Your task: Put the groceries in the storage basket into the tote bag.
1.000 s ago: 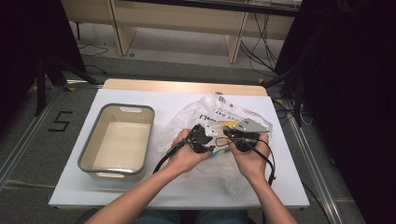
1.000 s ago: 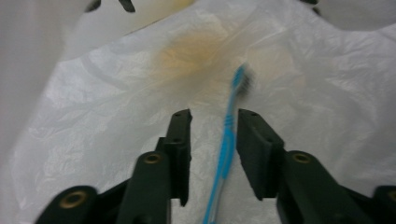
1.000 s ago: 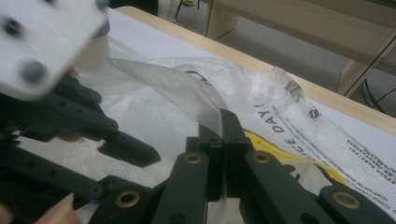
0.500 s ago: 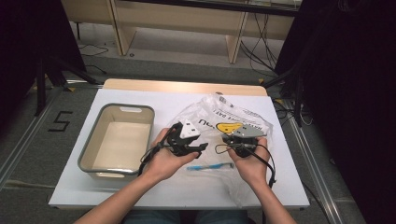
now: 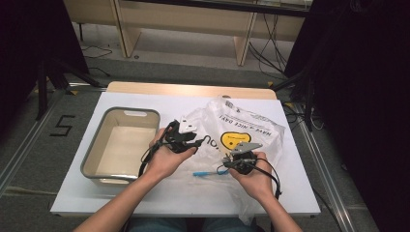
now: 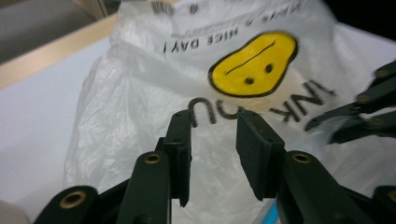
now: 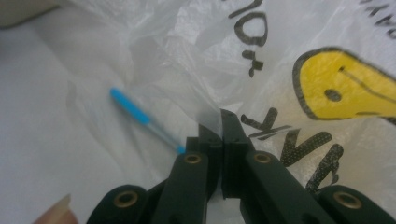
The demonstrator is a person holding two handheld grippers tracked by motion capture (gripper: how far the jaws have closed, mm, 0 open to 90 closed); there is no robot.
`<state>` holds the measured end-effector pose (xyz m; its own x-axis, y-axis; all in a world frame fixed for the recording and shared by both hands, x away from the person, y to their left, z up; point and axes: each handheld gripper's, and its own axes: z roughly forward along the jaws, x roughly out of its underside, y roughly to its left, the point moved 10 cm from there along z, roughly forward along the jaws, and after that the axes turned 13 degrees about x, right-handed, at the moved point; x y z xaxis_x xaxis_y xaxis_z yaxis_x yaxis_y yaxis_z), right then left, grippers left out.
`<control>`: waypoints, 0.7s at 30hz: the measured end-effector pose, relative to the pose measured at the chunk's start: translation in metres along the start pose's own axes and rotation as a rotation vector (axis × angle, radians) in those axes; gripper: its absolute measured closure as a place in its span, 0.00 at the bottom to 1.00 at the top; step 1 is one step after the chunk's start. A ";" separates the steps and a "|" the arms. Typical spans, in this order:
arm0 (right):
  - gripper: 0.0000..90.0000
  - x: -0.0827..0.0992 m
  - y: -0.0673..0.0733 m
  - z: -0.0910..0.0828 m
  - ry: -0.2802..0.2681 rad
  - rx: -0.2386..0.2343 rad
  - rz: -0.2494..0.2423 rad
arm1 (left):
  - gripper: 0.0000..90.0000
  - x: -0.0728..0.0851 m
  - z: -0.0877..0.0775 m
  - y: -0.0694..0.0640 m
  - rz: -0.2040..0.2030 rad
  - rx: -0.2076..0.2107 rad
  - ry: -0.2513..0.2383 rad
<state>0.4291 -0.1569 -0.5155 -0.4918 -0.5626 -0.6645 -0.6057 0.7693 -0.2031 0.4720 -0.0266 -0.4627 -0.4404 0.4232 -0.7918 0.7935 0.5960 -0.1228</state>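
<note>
A thin, crinkled white plastic bag [image 5: 241, 130] printed with a yellow smiling face and black lettering lies on the white table top [image 5: 309, 193], right of centre. Just left of it sits an empty grey rectangular plastic tub [image 5: 92, 157] with a cream inside.

The right gripper [image 5: 231, 164] sits low at the near edge of the bag. In the right gripper view [image 7: 220, 122] its two black jaws are pressed together with a fold of the clear-white film pinched between the tips, so it grips the bag. A slim light-blue stick-like object [image 7: 140, 116] lies beside these jaws; it appears to be under or inside the film, but the blur leaves this uncertain. In the high view the same blue piece [image 5: 205, 172] lies between the two hands on the table.

The left gripper [image 5: 203, 141] is held above the table between tub and bag, pointing at the bag. In the left gripper view [image 6: 214, 133] its jaws stand apart with a clear gap and nothing between them; they have just been closing somewhat. The bag's face print [image 6: 254, 65] lies ahead of them, not touched.
</note>
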 end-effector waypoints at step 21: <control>0.57 -0.020 -0.044 -0.045 -0.211 -0.009 0.282 | 0.84 0.054 0.037 0.016 -0.059 -0.029 0.237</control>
<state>0.4377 -0.1931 -0.4608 -0.5010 -0.2523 -0.8279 -0.4706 0.8822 0.0159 0.4762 -0.0194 -0.5289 -0.5744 0.5336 -0.6207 0.7527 0.6424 -0.1442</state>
